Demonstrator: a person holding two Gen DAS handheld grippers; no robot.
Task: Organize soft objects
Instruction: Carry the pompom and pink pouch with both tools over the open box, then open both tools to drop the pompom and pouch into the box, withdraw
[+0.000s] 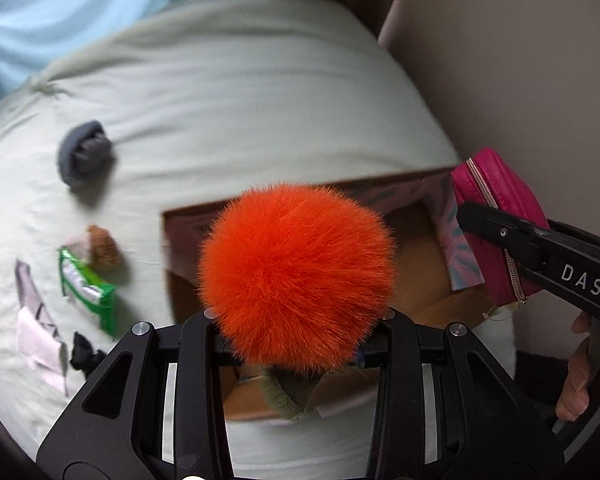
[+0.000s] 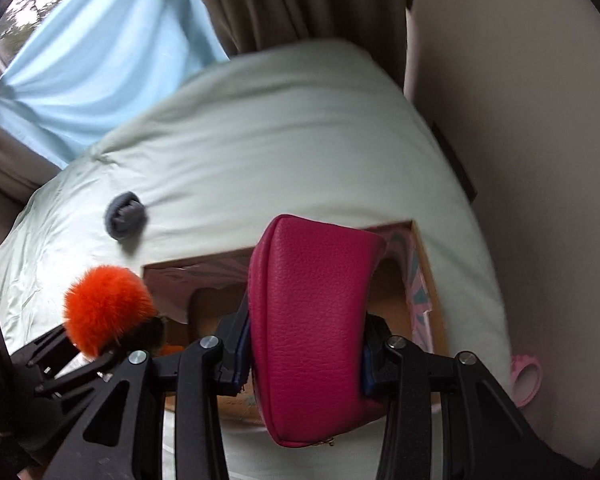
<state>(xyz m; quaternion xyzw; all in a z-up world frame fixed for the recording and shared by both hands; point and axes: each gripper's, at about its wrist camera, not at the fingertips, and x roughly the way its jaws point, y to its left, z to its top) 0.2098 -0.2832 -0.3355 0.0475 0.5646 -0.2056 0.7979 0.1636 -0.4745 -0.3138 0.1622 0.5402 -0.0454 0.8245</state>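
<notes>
My left gripper (image 1: 296, 340) is shut on a fluffy orange pom-pom (image 1: 296, 276) and holds it above an open cardboard box (image 1: 416, 264) on the bed. The pom-pom also shows in the right wrist view (image 2: 108, 308), at the left over the box (image 2: 420, 264). My right gripper (image 2: 304, 360) is shut on a magenta zip pouch (image 2: 312, 312) and holds it over the box. In the left wrist view the pouch (image 1: 500, 208) and the right gripper (image 1: 484, 220) are at the box's right edge.
On the pale green bedspread (image 1: 240, 100) lie a rolled grey sock (image 1: 84, 156), a brown and pink soft toy (image 1: 100, 248), a green packet (image 1: 88, 284), pink cloth (image 1: 40, 332) and a black item (image 1: 84, 354). A wall is to the right, curtains behind. A pink object (image 2: 526, 380) lies beside the bed.
</notes>
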